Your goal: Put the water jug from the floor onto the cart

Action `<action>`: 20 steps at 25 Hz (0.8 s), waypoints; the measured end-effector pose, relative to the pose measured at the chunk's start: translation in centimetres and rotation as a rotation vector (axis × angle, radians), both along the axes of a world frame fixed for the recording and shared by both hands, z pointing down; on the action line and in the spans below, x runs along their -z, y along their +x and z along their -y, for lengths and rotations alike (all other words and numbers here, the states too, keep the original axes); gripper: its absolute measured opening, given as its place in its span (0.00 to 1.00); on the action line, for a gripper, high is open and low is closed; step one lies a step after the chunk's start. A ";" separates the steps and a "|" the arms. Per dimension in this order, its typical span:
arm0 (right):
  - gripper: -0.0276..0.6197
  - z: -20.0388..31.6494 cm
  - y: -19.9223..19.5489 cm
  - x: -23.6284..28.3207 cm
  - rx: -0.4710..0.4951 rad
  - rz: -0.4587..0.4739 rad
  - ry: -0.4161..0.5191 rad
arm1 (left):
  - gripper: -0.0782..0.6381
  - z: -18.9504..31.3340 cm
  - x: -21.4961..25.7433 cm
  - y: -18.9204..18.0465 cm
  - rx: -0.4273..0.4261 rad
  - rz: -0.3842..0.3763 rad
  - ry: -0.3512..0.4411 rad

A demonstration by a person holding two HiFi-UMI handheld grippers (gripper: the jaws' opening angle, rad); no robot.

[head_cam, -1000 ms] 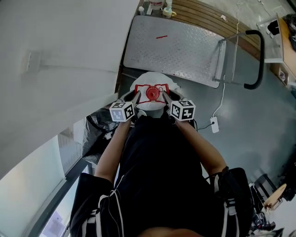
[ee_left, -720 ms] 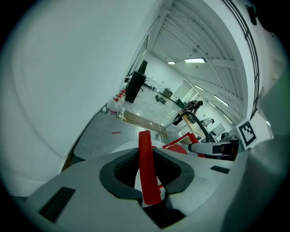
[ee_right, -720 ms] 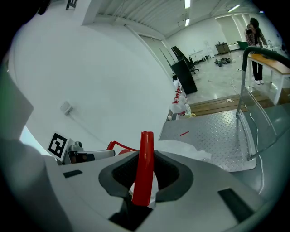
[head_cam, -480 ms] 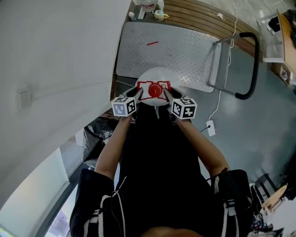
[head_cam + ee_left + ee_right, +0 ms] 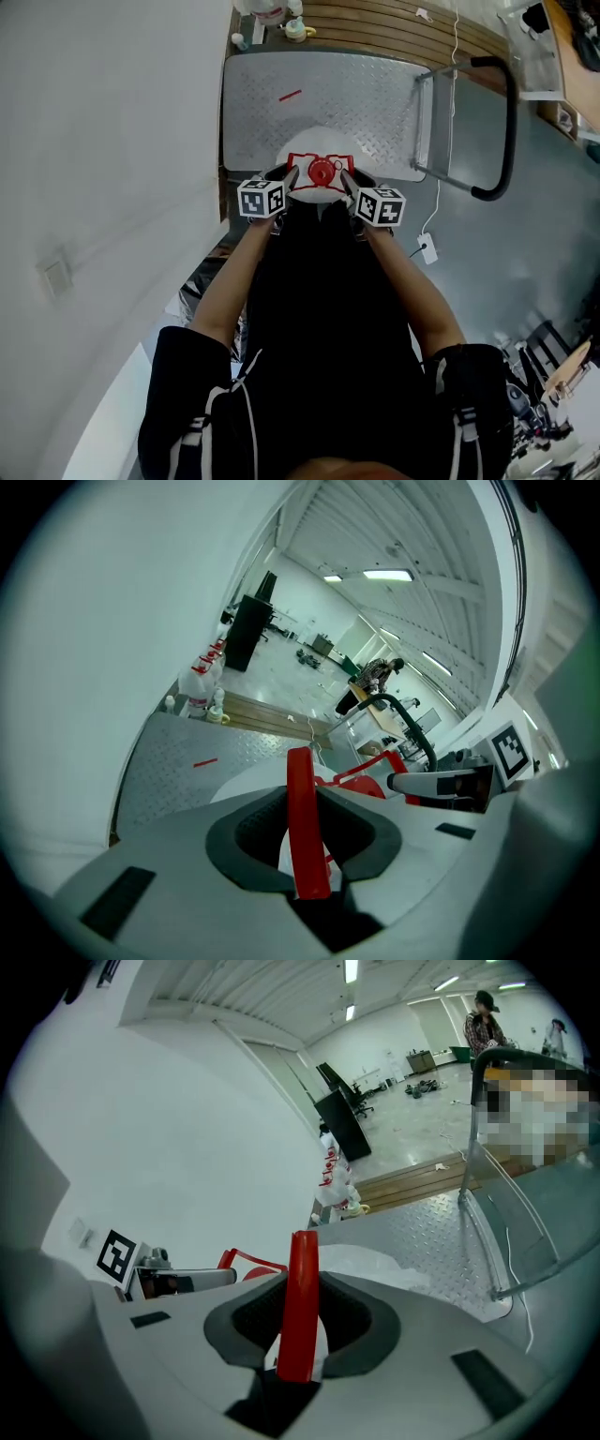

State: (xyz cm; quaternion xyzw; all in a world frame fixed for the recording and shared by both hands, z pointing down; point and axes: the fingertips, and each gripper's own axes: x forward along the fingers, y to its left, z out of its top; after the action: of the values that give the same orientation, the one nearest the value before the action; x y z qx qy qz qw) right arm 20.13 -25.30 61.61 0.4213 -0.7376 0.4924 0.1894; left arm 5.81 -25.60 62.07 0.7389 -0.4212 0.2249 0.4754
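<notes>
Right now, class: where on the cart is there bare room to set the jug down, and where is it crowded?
The cart deck is bare from the red mark across to the handle rail. Its near edge sits under the jug, held by the left gripper and right gripper. Crowding lies past the far left corner, where bottles stand.

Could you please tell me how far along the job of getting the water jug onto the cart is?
Done: the water jug is gripped, with the left gripper and right gripper each shut on its red handle. In hand: the jug is over the near edge of the cart deck; whether it touches I cannot tell. Left: setting it fully on the deck and releasing.
</notes>
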 end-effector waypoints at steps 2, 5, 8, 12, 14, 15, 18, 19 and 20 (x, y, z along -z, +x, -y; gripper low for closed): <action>0.18 1.3 -0.1 -1.1 -0.012 -0.018 -0.015 | 0.24 1.8 -1.0 -0.2 -0.033 0.006 -0.018; 0.18 3.3 -0.7 -2.6 0.045 -0.087 0.010 | 0.24 3.5 -2.7 -0.7 -0.069 0.000 -0.048; 0.18 5.0 -1.7 -4.4 0.121 -0.162 0.035 | 0.24 4.4 -5.2 -1.5 -0.088 -0.006 -0.089; 0.18 6.9 -2.3 -6.6 0.114 -0.187 0.011 | 0.24 6.0 -7.5 -2.2 -0.075 -0.026 -0.131; 0.18 7.7 -2.1 -7.6 0.091 -0.189 -0.002 | 0.24 7.0 -8.3 -2.0 -0.096 -0.027 -0.137; 0.18 8.1 -2.0 -8.1 0.081 -0.190 -0.008 | 0.24 7.5 -8.7 -2.0 -0.110 -0.028 -0.139; 0.18 9.1 -1.8 -9.6 0.061 -0.199 -0.018 | 0.24 9.4 -10.0 -1.9 -0.158 -0.030 -0.147; 0.18 9.4 -1.6 -10.1 0.056 -0.205 -0.018 | 0.24 9.9 -10.4 -1.8 -0.176 -0.031 -0.151; 0.18 9.7 -1.4 -10.6 0.047 -0.211 -0.019 | 0.24 10.4 -10.8 -1.8 -0.191 -0.032 -0.154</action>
State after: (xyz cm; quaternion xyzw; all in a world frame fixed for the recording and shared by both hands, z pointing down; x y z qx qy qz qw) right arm 18.68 -35.04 72.17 0.4517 -0.7186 0.4476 0.2815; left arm 4.06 -36.03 72.92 0.7405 -0.3228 0.2888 0.5139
